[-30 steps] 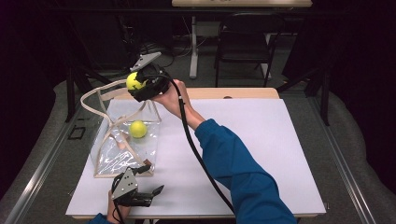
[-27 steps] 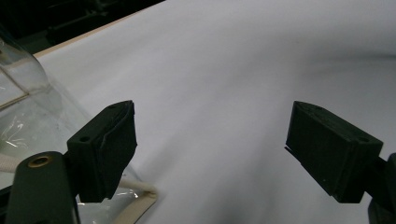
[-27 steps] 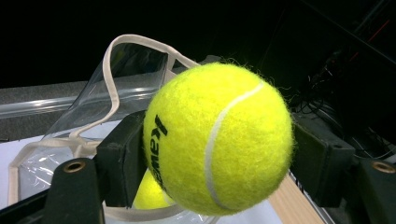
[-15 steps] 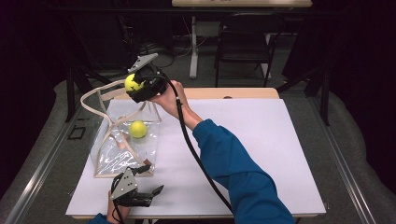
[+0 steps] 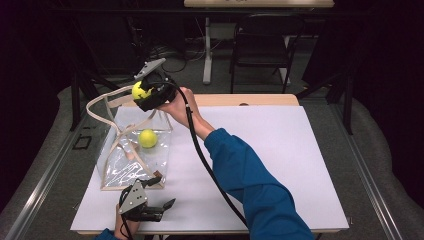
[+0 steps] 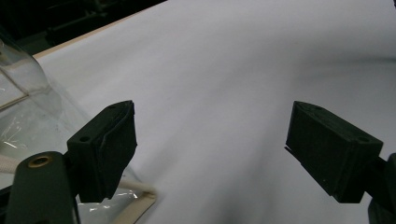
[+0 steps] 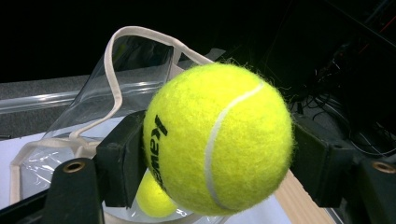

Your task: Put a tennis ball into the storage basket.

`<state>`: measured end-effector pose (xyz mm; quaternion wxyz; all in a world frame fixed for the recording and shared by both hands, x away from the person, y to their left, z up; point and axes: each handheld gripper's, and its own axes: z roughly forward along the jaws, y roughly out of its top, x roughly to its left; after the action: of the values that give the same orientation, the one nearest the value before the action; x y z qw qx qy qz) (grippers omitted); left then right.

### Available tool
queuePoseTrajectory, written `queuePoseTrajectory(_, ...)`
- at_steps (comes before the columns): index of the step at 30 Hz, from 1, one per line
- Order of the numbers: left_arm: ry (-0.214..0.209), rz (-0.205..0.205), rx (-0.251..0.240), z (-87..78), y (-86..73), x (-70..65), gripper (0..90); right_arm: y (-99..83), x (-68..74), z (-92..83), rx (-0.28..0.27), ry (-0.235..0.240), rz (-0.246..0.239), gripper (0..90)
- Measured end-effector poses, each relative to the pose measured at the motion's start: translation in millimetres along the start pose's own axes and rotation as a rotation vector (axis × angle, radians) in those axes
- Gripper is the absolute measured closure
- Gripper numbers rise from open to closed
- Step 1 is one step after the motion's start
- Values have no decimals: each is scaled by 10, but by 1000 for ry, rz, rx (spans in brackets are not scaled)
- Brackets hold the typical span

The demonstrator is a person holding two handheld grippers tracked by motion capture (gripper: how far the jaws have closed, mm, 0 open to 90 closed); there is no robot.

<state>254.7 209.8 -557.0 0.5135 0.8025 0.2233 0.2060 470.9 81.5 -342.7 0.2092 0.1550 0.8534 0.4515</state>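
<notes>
My right gripper (image 5: 142,93) is shut on a yellow tennis ball (image 7: 219,140), held in the air above the far end of a clear plastic bag (image 5: 131,152) with beige trim and handles. A second tennis ball (image 5: 147,138) lies inside the bag; the right gripper view shows it (image 7: 154,198) below the held ball. My left gripper (image 5: 165,206) rests near the table's front edge, just in front of the bag's near corner (image 6: 135,198). Its jaws stand wide apart over the bare white tabletop (image 6: 224,93) with nothing between them.
The white table (image 5: 280,150) stretches to the right of the bag, with a wooden strip (image 5: 240,100) along its far edge. A dark chair (image 5: 262,52) and a table leg (image 5: 206,50) stand on the floor behind. My right gripper's black cable (image 5: 205,160) runs along the blue sleeve.
The right hand with the ball has shifted slightly left above the bag's mouth. The left gripper has stayed put.
</notes>
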Motion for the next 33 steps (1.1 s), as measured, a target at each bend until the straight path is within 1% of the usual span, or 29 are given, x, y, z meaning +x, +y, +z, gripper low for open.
queuePoseTrajectory(8, 2, 0, 0, -4, 0, 1, 160, 7, 16, 30, 10, 6, -1, 264)
queuePoseTrajectory(16, 0, 2, 0, -4, 2, 0, 160, 2, 13, 48, 12, 2, -2, 264)
queuePoseTrajectory(20, 0, 3, 0, -3, 3, -3, 161, -8, 20, 80, 29, 10, 5, 264)
queuePoseTrajectory(22, 0, 4, 0, -6, 4, -4, 160, -11, 34, 101, 42, 19, 3, 264)
queuePoseTrajectory(29, -1, 3, -1, -5, 3, -3, 160, -5, 72, 148, 60, 27, -8, 264)
queuePoseTrajectory(33, 2, 4, 0, -7, 3, 0, 160, -16, 79, 180, 85, 27, -11, 264)
